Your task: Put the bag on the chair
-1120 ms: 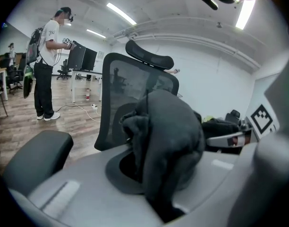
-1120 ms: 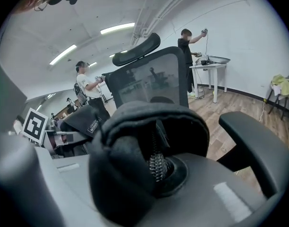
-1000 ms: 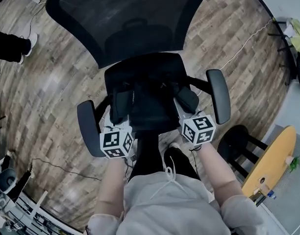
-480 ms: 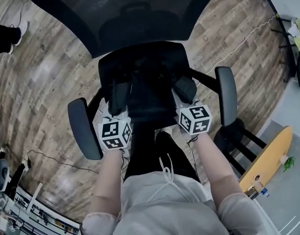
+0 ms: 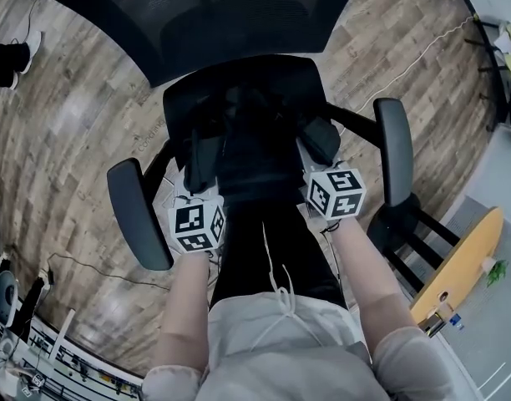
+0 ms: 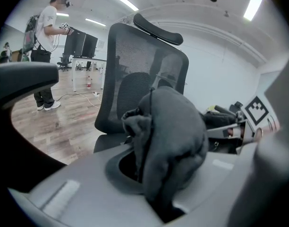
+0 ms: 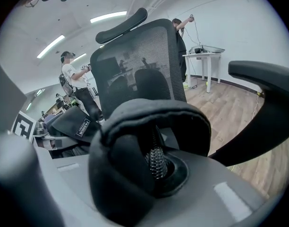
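A black bag (image 5: 254, 153) hangs between my two grippers over the black seat (image 5: 239, 78) of an office chair with a mesh backrest (image 5: 197, 15). My left gripper (image 5: 204, 170) is shut on the bag's left side; in the left gripper view grey bag fabric (image 6: 170, 131) bulges out of the closed jaws (image 6: 156, 183). On the right side my right gripper (image 5: 318, 147) is shut on a padded black strap (image 7: 135, 141) of the bag, with a metal spring (image 7: 156, 162) showing inside the fold. Whether the bag's underside touches the seat is hidden.
The chair's armrests (image 5: 139, 215) (image 5: 393, 153) flank my grippers. A black stool (image 5: 406, 224) and a yellow round table (image 5: 464, 266) stand at the right. A cable (image 5: 88, 270) lies on the wooden floor. Another person (image 6: 45, 56) stands at the far left, and a desk (image 7: 206, 56) at the far right.
The chair has slid up in the head view and its armrests have spread outward. Both grippers keep their hold on the bag, now a little further over the seat.
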